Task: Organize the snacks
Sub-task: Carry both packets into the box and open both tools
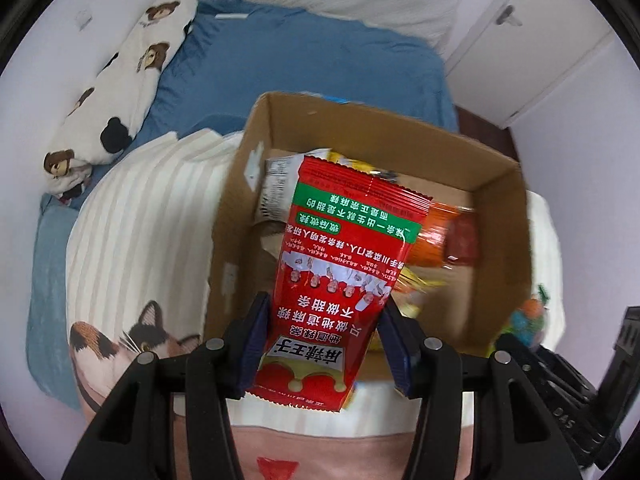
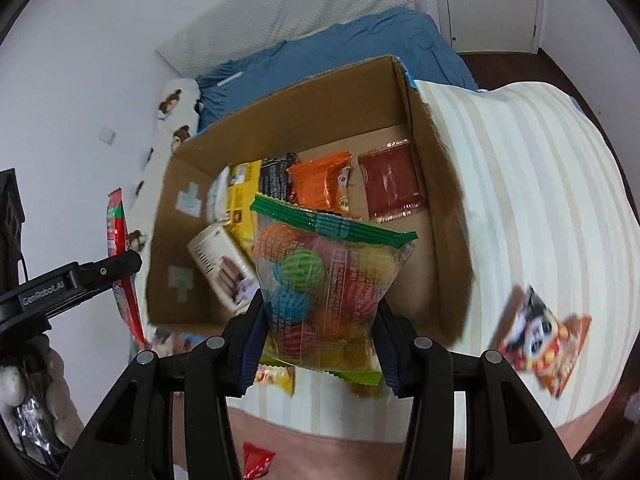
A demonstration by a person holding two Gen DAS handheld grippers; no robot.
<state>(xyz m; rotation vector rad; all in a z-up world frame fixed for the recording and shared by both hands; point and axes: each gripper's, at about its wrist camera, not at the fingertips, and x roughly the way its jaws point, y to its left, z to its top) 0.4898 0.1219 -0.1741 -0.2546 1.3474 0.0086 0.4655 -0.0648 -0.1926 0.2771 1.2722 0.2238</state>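
My left gripper (image 1: 326, 340) is shut on a red snack packet (image 1: 344, 264) with green band and Chinese print, held over the near edge of an open cardboard box (image 1: 248, 208). My right gripper (image 2: 320, 340) is shut on a clear bag of coloured round candies (image 2: 320, 280) with a green top seal, held over the same box (image 2: 436, 184). Inside the box lie an orange packet (image 2: 320, 184), a dark red packet (image 2: 390, 184), a yellow packet (image 2: 242, 200) and a white packet (image 2: 220, 268). The left gripper (image 2: 124, 264) with its red packet (image 2: 120, 256) shows at the left of the right wrist view.
The box sits on a cream striped blanket (image 2: 520, 200) on a bed with blue sheets (image 1: 280, 60). A loose orange panda-print snack (image 2: 544, 340) lies on the blanket right of the box. A bear-print pillow (image 1: 120, 80) lies along the wall. A small yellow packet (image 2: 276, 376) lies below the candy bag.
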